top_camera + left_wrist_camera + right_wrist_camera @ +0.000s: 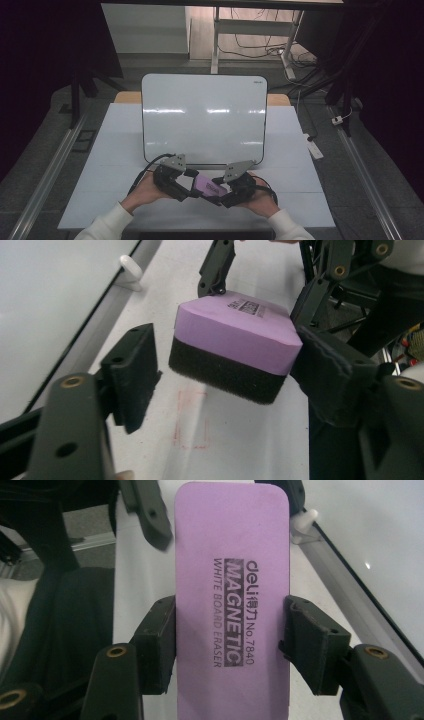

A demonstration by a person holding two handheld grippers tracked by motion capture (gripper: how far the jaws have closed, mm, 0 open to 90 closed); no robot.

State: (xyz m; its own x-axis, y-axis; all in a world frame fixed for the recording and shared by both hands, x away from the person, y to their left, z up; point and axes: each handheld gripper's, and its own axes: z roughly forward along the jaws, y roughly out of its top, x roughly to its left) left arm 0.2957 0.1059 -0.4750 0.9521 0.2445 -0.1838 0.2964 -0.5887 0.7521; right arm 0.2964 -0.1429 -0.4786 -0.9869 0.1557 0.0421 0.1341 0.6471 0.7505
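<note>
right gripper (227, 645) clamping purple whiteboard eraser (232, 595) by long sides, above table (115, 165). left gripper (225, 385) half open, straddling eraser's end, one pad touching. centring before squeezing.

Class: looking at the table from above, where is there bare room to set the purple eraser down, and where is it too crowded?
Free: the table strips left and right of the whiteboard, and the near corners beside the forearms. Crowded: the near middle, where the left gripper and right gripper meet around the eraser, just before the whiteboard's near edge.
</note>
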